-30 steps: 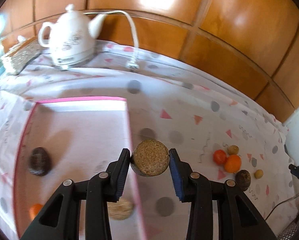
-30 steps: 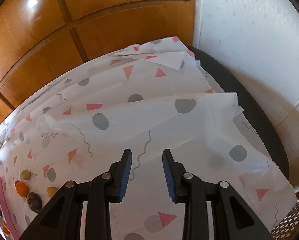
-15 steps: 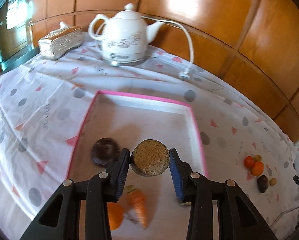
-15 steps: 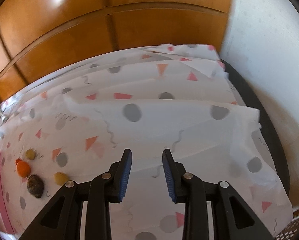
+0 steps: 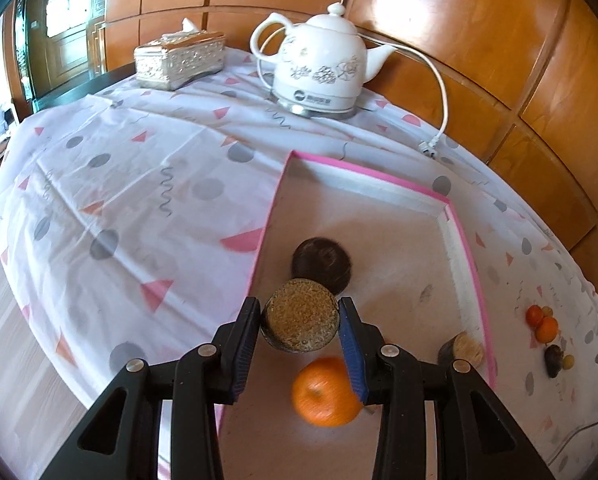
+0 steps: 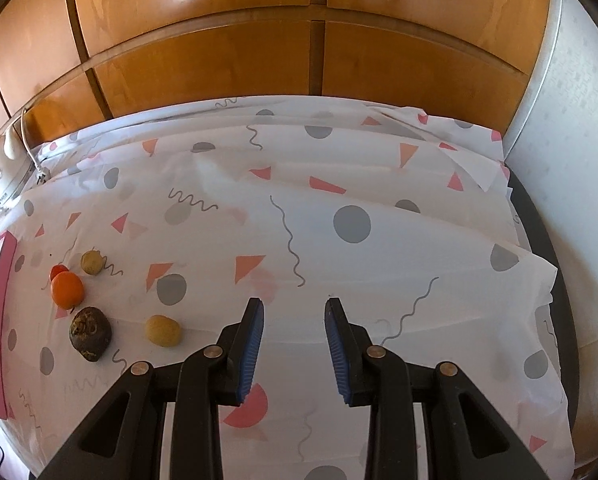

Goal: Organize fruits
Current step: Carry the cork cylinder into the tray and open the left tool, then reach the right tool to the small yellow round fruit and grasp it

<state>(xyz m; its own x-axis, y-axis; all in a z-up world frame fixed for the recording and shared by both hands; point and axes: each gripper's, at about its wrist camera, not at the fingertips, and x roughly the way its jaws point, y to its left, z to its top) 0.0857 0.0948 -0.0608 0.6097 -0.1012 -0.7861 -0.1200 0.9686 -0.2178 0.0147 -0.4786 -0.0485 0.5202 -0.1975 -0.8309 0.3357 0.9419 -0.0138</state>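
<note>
While a round, grainy brown fruit (image 5: 301, 320) is clamped by the left gripper (image 5: 301, 334) above the pink-rimmed flat tray (image 5: 465, 248), the right gripper (image 6: 295, 340) is held apart, empty, over the patterned tabletop (image 6: 339, 184).

Your table wears a white cloth (image 6: 339, 168) patterned with grey dots and pink triangles. On it rest a pink-rimmed tray (image 5: 363, 174), a white kettle (image 5: 319, 76), a silver tissue box (image 5: 179, 60), and loose fruits (image 6: 67, 289) beside the tray.
</note>
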